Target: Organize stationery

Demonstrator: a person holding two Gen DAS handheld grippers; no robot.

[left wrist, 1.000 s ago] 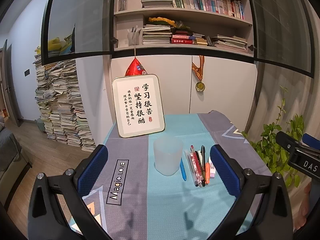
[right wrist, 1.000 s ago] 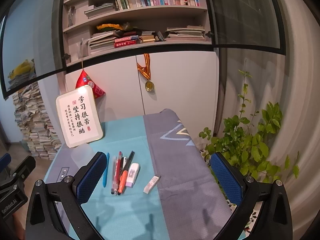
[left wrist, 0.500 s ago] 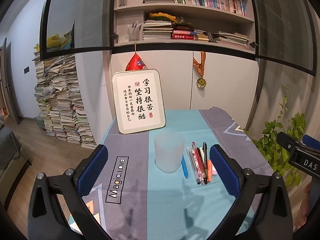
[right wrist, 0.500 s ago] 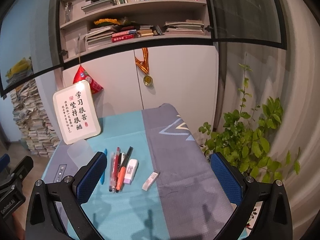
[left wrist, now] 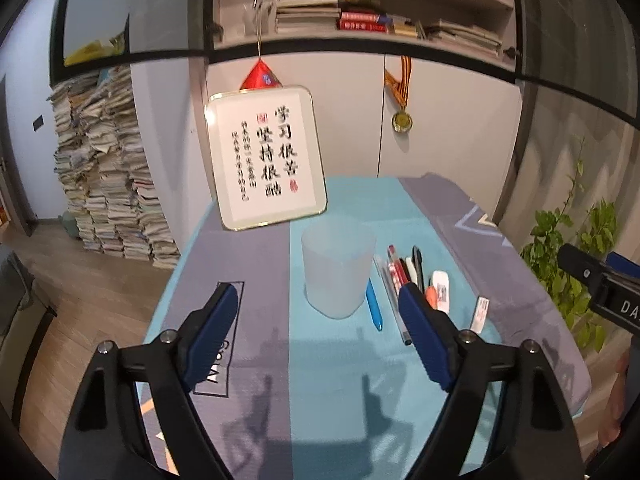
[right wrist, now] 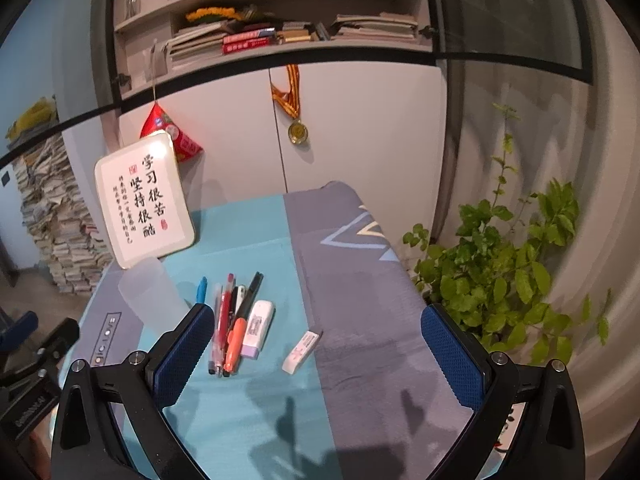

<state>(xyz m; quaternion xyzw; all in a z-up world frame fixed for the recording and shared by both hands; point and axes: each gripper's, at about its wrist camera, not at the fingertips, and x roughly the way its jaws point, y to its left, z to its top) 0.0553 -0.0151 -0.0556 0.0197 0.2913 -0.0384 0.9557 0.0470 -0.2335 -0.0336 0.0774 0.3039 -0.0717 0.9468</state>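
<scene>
Left gripper (left wrist: 318, 316) tilts downward, its blue-padded jaws closing with nothing pressed between them. Right gripper (right wrist: 318, 344) tilts down too, jaws spread wide and empty. In the left view the right gripper's black body shows at three o'clock; in the right view the left one sits at eight o'clock.

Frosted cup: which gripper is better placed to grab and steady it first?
Left, probably. The frosted cup sits centred ahead of the left gripper, whose jaws are closing with nothing between them. The right gripper faces the eraser.
</scene>
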